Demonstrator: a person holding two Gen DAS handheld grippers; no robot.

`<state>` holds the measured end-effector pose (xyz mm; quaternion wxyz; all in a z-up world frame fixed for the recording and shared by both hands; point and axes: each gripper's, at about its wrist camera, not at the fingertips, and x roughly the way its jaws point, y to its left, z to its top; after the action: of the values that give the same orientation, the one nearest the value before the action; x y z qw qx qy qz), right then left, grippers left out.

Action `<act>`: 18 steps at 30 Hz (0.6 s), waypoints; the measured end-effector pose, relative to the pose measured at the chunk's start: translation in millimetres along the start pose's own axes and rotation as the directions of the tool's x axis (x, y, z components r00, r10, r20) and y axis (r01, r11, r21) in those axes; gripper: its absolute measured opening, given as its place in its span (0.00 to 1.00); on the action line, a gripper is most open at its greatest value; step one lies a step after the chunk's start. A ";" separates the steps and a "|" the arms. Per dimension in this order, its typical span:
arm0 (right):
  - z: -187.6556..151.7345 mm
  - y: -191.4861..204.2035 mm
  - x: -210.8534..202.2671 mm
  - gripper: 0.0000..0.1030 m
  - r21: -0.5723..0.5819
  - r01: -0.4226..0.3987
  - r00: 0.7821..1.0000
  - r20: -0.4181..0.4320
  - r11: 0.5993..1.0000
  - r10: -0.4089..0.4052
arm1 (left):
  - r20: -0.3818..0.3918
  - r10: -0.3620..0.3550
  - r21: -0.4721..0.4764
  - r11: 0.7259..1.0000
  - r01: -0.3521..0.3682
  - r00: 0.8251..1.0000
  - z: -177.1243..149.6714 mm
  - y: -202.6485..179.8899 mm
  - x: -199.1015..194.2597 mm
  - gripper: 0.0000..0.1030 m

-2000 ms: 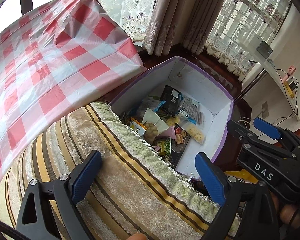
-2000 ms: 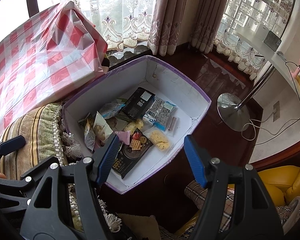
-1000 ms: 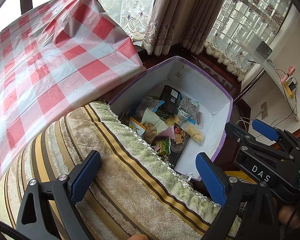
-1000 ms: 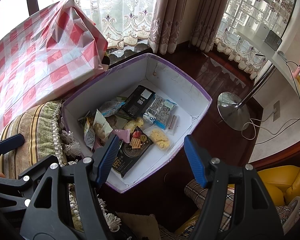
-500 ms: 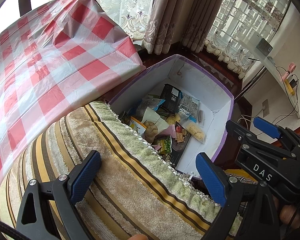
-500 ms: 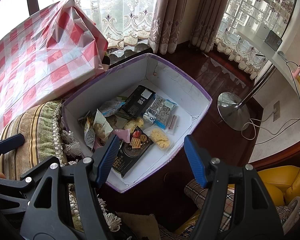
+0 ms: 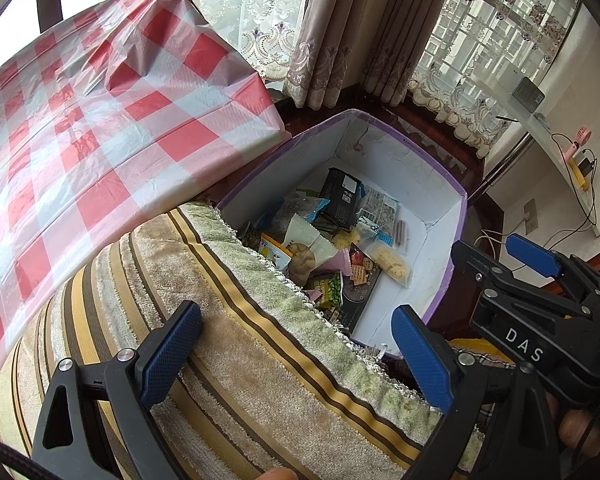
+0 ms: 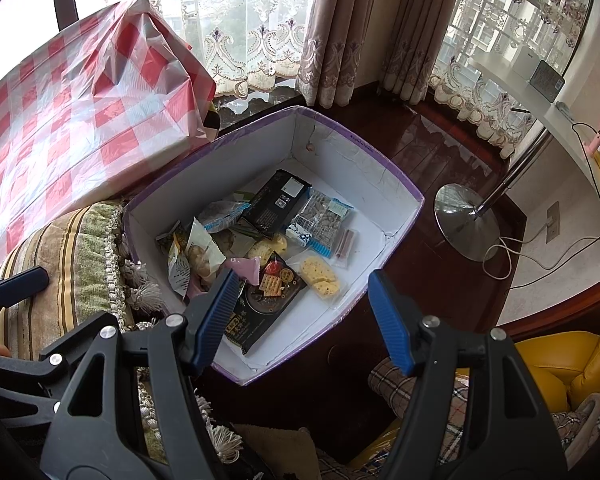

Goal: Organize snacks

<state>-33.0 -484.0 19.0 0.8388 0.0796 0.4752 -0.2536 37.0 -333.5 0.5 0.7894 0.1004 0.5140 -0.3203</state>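
Note:
A white box with a purple rim [image 8: 352, 136] [image 7: 452, 188] stands on the dark floor and holds several snack packets: a black pack [image 8: 278, 202], a clear blue-edged pack [image 8: 324, 218], a dark cracker pack [image 8: 266, 300] and yellow biscuits [image 8: 320, 276]. My right gripper [image 8: 300, 320] is open and empty, above the box's near edge. My left gripper [image 7: 296, 356] is open and empty, above a striped cushion [image 7: 236, 320], to the left of the box. The right gripper also shows in the left wrist view [image 7: 532, 280].
A table under a red-and-white checked cloth [image 7: 92, 120] stands left of the box. A chrome stand base [image 8: 466, 220] and white cables [image 8: 532, 256] lie on the floor to the right. A yellow seat [image 8: 572, 364] and a plaid cloth [image 8: 392, 384] are at the near right.
Both grippers stay open and nearly still; the views shift only slightly.

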 end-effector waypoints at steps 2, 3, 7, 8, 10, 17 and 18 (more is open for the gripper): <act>0.0 0.0 0.0 0.68 0.000 0.000 1.000 0.001 1.000 0.000 | 0.000 -0.001 -0.001 1.000 0.001 1.000 0.4 0.2 0.2 0.94; 0.0 0.0 0.0 0.68 0.000 0.000 1.000 0.001 1.000 0.000 | 0.000 -0.002 -0.002 1.000 0.002 1.000 0.2 0.1 0.1 0.94; 0.0 -0.1 0.1 0.68 0.000 -0.001 1.000 -0.001 1.000 0.001 | 0.000 -0.006 -0.003 1.000 0.006 1.000 0.4 1.0 -0.1 0.94; 0.0 -0.4 0.5 0.68 -0.001 -0.001 1.000 -0.001 1.000 0.001 | 0.000 -0.008 -0.004 1.000 0.008 1.000 0.4 1.3 -0.2 0.94; -0.4 -0.2 0.7 0.68 0.000 -0.001 1.000 -0.001 1.000 0.001 | 0.000 -0.010 -0.005 1.000 0.010 1.000 0.2 2.0 -0.4 0.94; 0.1 -0.4 0.6 0.68 -0.001 -0.002 1.000 -0.001 1.000 0.002 | 0.000 -0.012 -0.005 1.000 0.012 1.000 0.4 2.1 -0.4 0.94; 0.2 -0.5 0.5 0.68 -0.001 -0.001 1.000 -0.001 1.000 0.001 | 0.000 -0.012 -0.005 1.000 0.012 1.000 0.3 2.0 -0.5 0.94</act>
<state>-32.9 -484.7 18.7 0.8388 0.0794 0.4756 -0.2526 38.3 -331.9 0.7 0.7876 0.0951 0.5155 -0.3239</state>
